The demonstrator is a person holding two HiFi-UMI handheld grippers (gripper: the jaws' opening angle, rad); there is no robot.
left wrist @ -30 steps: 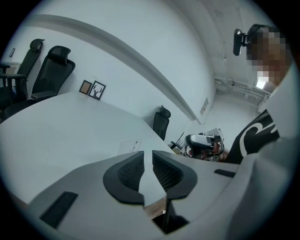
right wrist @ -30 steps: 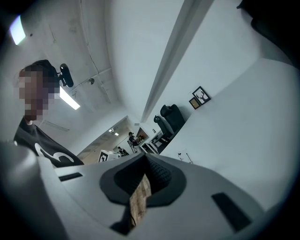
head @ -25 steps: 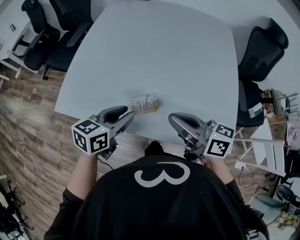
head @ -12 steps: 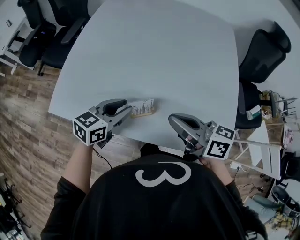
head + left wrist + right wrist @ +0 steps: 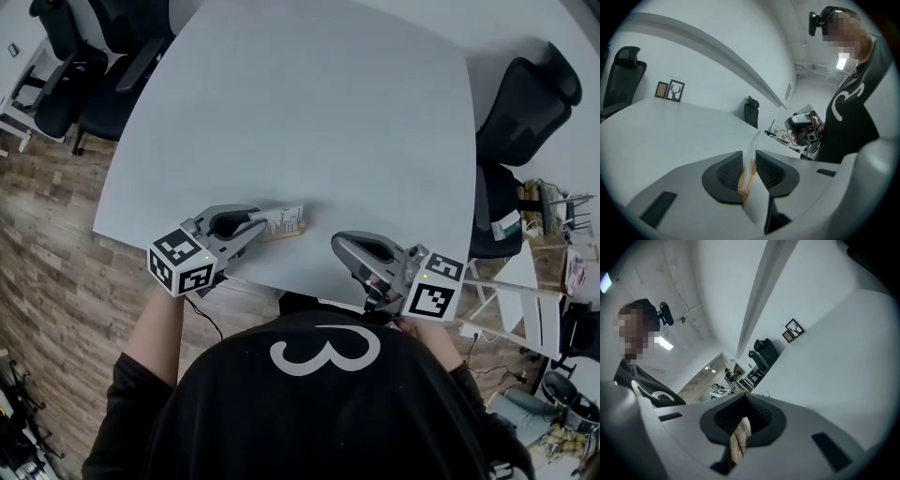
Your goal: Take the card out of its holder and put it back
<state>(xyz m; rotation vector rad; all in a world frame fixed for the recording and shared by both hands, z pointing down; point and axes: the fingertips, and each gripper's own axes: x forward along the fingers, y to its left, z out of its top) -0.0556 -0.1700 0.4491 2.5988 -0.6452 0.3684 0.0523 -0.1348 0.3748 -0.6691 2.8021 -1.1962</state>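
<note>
Since 1 second ago, the left gripper [image 5: 262,226] has slid in over the near edge of the table [image 5: 309,112] to the wooden holder [image 5: 282,234]. Its jaws have just been closing and now pinch that base. The right gripper [image 5: 341,244] waits apart, jaws parted and empty. The card [image 5: 285,218] stands upright in the holder's slot. It looks light, stiff and slick, best pinched near its top edge.

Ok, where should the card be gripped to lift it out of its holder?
Probably the card's upper part, above the wooden holder, with fingers on its two flat faces, coming in along its length from the left end. It stands upright and thin, with its bottom edge seated in the holder, so only the faces offer a hold.
</note>
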